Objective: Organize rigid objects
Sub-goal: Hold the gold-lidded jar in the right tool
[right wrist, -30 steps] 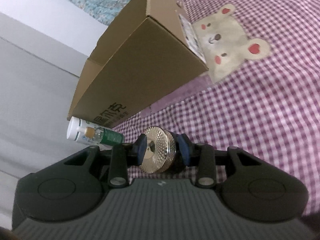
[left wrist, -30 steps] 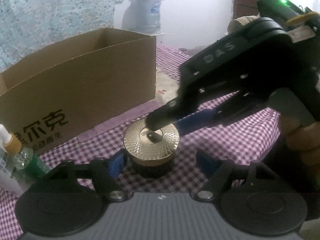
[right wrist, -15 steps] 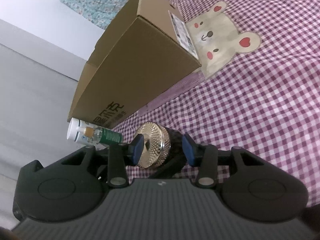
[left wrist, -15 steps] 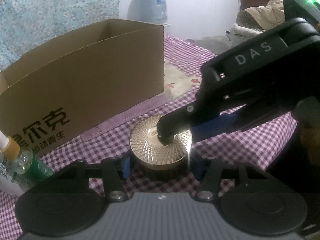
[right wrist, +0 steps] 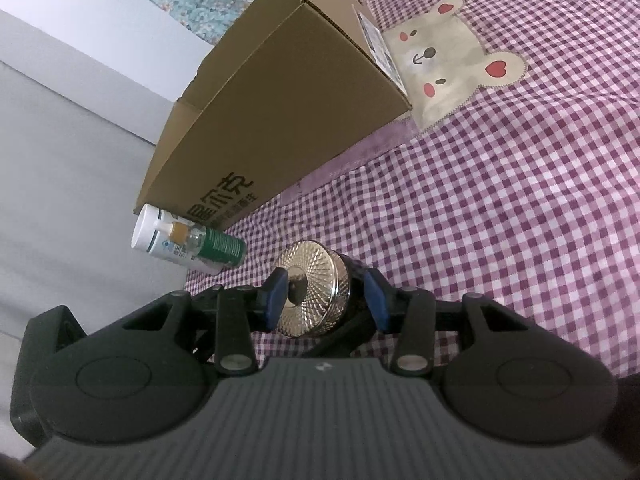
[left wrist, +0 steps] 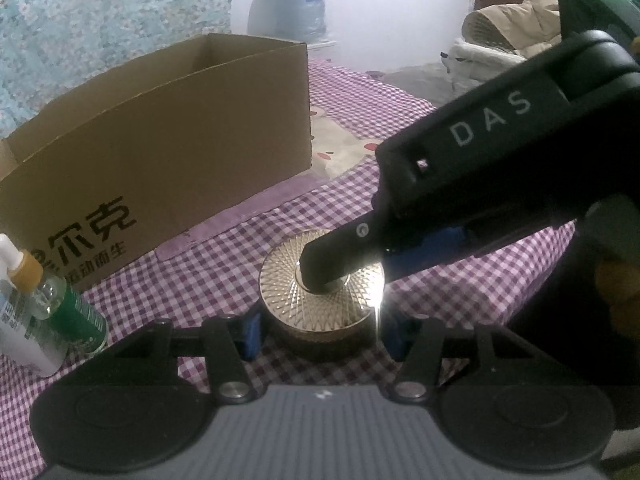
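Surface: a purple-and-white checked cloth [right wrist: 500, 208] is spread over the work area; a bear patch [right wrist: 448, 68] is sewn onto it just beside the box end.
Jar: a dark round jar with a ribbed gold lid [left wrist: 320, 300] is set on the cloth, in front of the box's long side.
Left gripper [left wrist: 320, 334]: its blue pads are closed against the jar's two sides; the jaws have just been closing, with the jar between them.
Right gripper [right wrist: 326, 300]: one finger is laid on the lid top, the other is kept beside the jar body; contact of that second pad cannot be told.
Box: an open cardboard box [left wrist: 168, 148] with dark print is placed on the cloth.
Bottles: a white bottle [left wrist: 20, 320] and a green-labelled bottle [left wrist: 76, 316] are stood together near the box corner.
Room: a patterned teal hanging [left wrist: 100, 32], a pale wall, a large water jug [left wrist: 296, 8] and a heap of clothing [left wrist: 516, 28] are seen behind.
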### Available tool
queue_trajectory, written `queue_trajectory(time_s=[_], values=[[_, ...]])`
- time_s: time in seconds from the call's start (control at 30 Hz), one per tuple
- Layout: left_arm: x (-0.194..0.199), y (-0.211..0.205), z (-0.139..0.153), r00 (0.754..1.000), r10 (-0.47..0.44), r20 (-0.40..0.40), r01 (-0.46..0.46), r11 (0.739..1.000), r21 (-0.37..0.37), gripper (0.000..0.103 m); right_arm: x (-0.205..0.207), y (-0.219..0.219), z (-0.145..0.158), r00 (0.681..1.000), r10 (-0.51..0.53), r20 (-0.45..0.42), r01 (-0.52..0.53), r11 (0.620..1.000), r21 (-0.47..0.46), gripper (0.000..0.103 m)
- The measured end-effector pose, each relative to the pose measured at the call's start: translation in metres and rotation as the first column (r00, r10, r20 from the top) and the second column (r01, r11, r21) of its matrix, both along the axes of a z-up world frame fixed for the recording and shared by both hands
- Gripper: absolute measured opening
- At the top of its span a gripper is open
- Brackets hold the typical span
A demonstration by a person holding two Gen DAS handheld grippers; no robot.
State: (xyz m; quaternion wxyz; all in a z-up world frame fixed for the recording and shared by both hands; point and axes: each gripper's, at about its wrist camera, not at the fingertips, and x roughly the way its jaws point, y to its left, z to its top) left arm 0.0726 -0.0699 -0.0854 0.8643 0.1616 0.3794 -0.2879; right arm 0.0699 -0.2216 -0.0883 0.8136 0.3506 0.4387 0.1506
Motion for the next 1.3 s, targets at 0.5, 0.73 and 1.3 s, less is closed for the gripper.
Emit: queue_trajectory(time_s=[0.5, 0.73, 1.3], values=[[0.012, -0.006, 0.001, 1.0, -0.024, 0.008, 0.024, 1.0, 0.0, 0.059, 0.0, -0.001, 0.0, 1.0, -0.016, -0.003, 0.016, 1.0, -0.002, 0.043], [0.012, -0.008, 0.001, 1.0, -0.019, 0.0, 0.019, 1.0, -0.001, 0.058, 0.001, 0.0, -0.001, 1.0, -0.012, -0.001, 0.012, 1.0, -0.005, 0.045], [0.013, -0.008, 0.001, 1.0, -0.017, -0.004, 0.017, 1.0, -0.001, 0.058, 0.001, -0.001, -0.002, 1.0, -0.012, 0.001, 0.012, 1.0, -0.001, 0.044]])
